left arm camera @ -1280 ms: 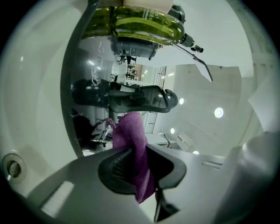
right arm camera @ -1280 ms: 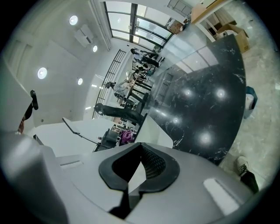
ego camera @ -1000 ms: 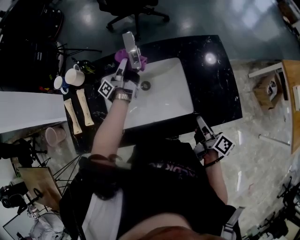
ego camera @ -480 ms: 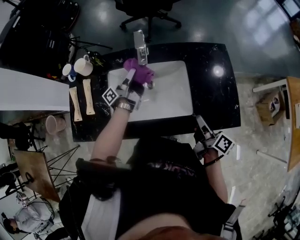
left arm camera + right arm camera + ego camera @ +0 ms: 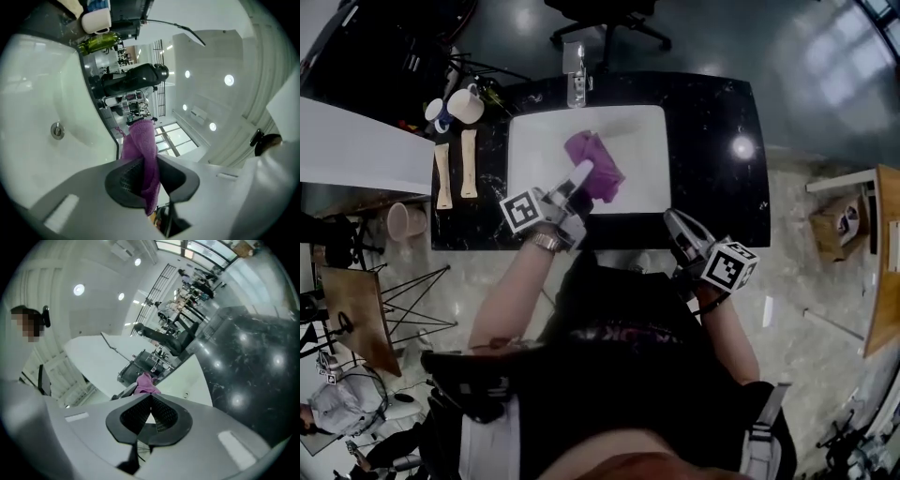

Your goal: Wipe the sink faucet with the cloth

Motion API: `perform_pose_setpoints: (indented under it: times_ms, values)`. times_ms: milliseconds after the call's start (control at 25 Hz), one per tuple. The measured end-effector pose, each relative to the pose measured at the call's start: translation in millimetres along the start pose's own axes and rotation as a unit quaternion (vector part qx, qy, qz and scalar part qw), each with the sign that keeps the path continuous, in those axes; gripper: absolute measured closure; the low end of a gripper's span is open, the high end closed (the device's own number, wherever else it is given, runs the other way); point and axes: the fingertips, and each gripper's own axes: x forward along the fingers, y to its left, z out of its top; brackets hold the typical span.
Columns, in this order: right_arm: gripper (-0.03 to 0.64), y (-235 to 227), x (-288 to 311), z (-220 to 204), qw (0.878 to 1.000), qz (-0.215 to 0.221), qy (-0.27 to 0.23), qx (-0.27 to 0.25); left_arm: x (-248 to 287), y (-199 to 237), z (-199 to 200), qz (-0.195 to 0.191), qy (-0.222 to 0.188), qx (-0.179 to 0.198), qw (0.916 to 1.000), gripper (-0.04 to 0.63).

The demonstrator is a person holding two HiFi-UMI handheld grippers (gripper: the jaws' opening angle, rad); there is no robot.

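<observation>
The left tongs (image 5: 149,172) are pinching the crumpled purple terry cloth (image 5: 598,171) over the white rectangular sink basin (image 5: 534,141), clear of the chrome faucet (image 5: 575,82). The right tongs (image 5: 150,414) are sitting closed and empty beside the black surface (image 5: 712,178).

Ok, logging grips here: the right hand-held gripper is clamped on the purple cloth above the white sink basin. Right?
No: the left hand-held gripper is clamped on the purple cloth above the white sink basin, as the left gripper view shows. The right hand-held gripper is shut and empty.
</observation>
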Motion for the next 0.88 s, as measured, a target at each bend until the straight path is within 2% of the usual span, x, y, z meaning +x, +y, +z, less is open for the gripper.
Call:
perform_pose_setpoints:
  times_ms: [80, 200, 240, 320, 400, 520, 600, 680, 880]
  values:
    - [0.604, 13, 6, -4, 0.998, 0.008, 0.025, -0.056, -4, -14, -29, 0.003, 0.021, 0.014, 0.9997, 0.531]
    - [0.596, 37, 15, -12, 0.989, 0.030, 0.059, -0.133, -16, -27, -61, 0.006, 0.034, 0.023, 0.9991, 0.531]
    - [0.553, 44, 19, -17, 0.985, 0.037, 0.070, -0.151, -22, -30, -67, 0.007, 0.035, 0.023, 0.9991, 0.531]
    - [0.524, 58, 27, -29, 0.978, 0.047, 0.091, -0.179, -36, -33, -76, 0.009, 0.040, 0.031, 0.9987, 0.531]
    - [0.464, 71, 32, -42, 0.971, 0.049, 0.110, -0.209, -48, -37, -80, 0.011, 0.050, 0.051, 0.9974, 0.531]
    - [0.413, 85, 40, -61, 0.956, 0.037, 0.134, -0.257, -60, -42, -81, 0.012, 0.058, 0.081, 0.9950, 0.531]
    - [0.373, 92, 48, -73, 0.947, 0.018, 0.145, -0.286, -67, -48, -79, 0.009, 0.063, 0.086, 0.9942, 0.531]
    - [0.368, 100, 58, -83, 0.940, -0.001, 0.146, -0.308, -73, -57, -77, 0.000, 0.071, 0.093, 0.9931, 0.531]
    - [0.365, 116, 81, -109, 0.935, -0.027, 0.150, -0.320, -93, -67, -69, 0.005, 0.105, 0.156, 0.9821, 0.531]
